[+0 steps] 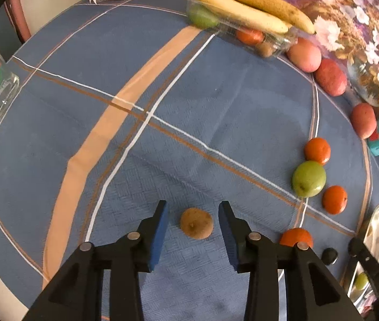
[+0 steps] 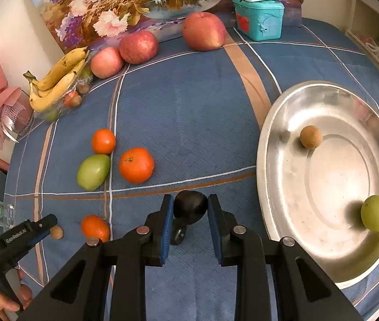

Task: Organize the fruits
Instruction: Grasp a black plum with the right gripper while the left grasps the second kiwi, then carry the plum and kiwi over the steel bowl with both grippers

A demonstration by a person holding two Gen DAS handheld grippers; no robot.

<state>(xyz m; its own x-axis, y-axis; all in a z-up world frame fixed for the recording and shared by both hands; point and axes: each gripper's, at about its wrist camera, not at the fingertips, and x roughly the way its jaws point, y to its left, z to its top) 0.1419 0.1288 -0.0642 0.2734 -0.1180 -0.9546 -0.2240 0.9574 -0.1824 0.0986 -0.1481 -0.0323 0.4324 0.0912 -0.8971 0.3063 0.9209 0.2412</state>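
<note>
Between left gripper [image 1: 193, 223] pads, open wide: brown fruit [image 1: 196, 223] on cloth, untouched. Right gripper [image 2: 190, 214] half open around dark fruit [image 2: 190, 207]; I see tray [image 2: 275, 123] just right.

Ahead of the left tongs [image 1: 193, 230] a small brown fruit [image 1: 196, 223] lies between the spread jaws, apart from both pads; beyond it the tabletop [image 1: 135, 139] runs bare toward the far banana tray [image 1: 243, 24]. To their right, an orange [image 1: 296, 237] sits just beside the finger, with a green fruit [image 1: 309, 178] and two more oranges farther out. The right tongs [image 2: 190, 218] have a dark plum [image 2: 190, 207] between their jaws, close to both pads. The steel dish [image 2: 277, 123] blocks their right side; open cloth lies ahead.
</note>
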